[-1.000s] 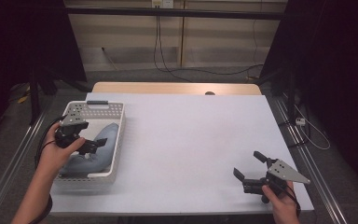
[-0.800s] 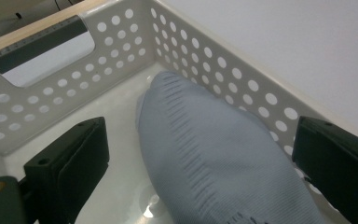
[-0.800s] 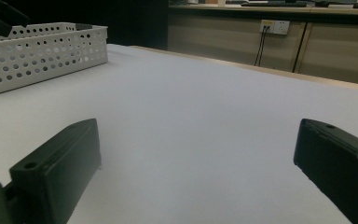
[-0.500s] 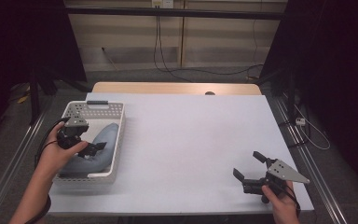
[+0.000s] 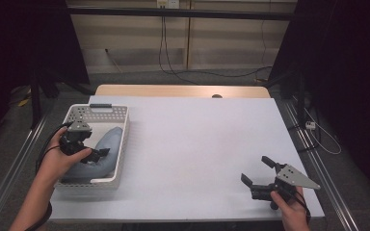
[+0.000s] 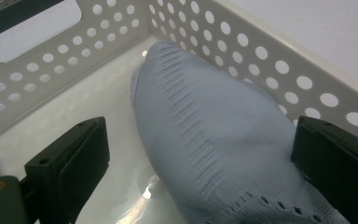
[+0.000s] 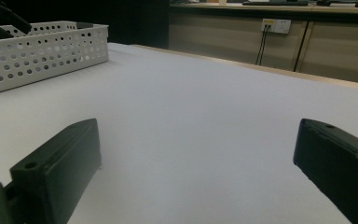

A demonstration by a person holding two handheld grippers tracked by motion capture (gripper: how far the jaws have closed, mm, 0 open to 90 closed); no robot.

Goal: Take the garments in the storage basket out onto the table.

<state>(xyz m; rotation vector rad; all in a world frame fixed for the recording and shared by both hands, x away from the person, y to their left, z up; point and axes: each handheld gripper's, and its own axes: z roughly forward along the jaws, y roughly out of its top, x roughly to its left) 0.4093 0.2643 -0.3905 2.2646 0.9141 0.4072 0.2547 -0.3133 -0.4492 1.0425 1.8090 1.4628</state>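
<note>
Dark curtains flank a beige back wall with trailing cables, and a wide white table (image 5: 188, 144) fills the middle of the room. At its near left stands a white perforated plastic basket (image 5: 99, 113), and a pale blue knitted cloth (image 5: 107, 144) lies inside, against the basket's right wall. The left gripper (image 5: 101, 153) is lowered into the basket, its jaws spread wide on either side of the cloth; in the left gripper view the cloth (image 6: 214, 140) sits between them, with the right jaw at its edge. At the near right, the right gripper (image 5: 256, 172) is held low over bare tabletop, jaws spread, gripping nothing.
</note>
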